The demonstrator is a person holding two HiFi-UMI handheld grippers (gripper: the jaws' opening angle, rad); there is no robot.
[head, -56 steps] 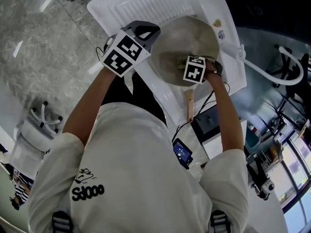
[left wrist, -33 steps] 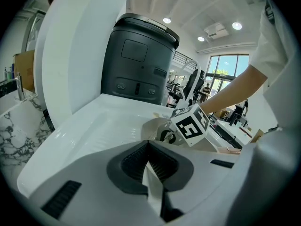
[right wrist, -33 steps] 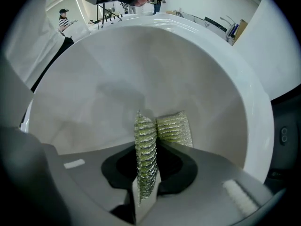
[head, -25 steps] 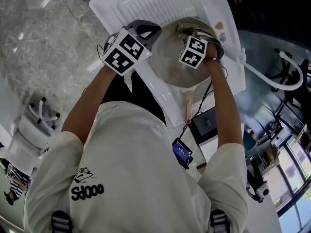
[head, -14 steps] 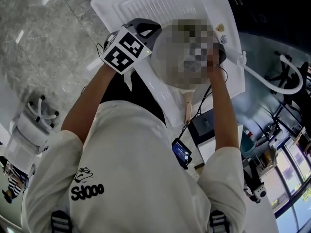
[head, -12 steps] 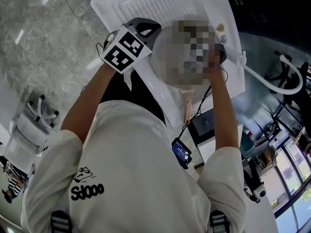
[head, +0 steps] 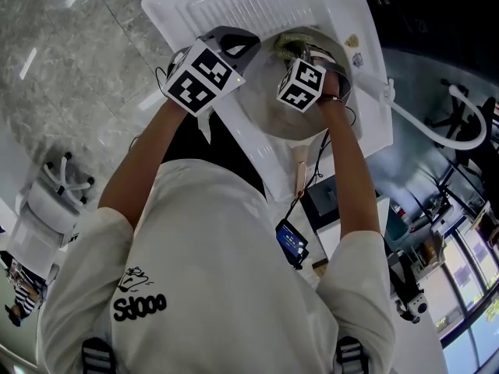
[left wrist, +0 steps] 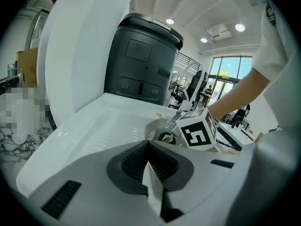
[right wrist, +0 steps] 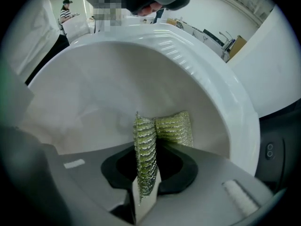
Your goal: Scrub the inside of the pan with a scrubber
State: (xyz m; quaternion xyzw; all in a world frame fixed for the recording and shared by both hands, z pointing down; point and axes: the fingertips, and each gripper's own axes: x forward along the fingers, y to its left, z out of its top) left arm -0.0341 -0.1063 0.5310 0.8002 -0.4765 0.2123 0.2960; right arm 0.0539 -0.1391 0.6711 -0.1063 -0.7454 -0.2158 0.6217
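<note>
In the head view a round pan [head: 269, 107] with a pale inside lies in a white sink tray [head: 234, 6], its wooden handle [head: 301, 170] pointing toward the person. My right gripper [head: 300, 51] is inside the pan near its far wall, shut on a green-gold mesh scrubber [head: 290, 44]. The right gripper view shows the scrubber [right wrist: 160, 131] folded between the jaws of that gripper [right wrist: 146, 173] and pressed against the pan's wall [right wrist: 94, 88]. My left gripper [head: 240, 49] sits at the pan's left rim. Seen from the left gripper view, this gripper [left wrist: 148, 145] is shut at the pan's edge [left wrist: 157, 126].
A white curved faucet hose [head: 437, 123] arcs to the right of the sink tray. A dark bin-like unit [left wrist: 141, 60] stands behind the tray in the left gripper view. A small screen device [head: 292, 244] hangs near the person's waist. Grey marble lies to the left.
My right gripper carried the scrubber from the pan's near side to its far wall, then shifted slightly left. The left gripper stayed at the rim.
</note>
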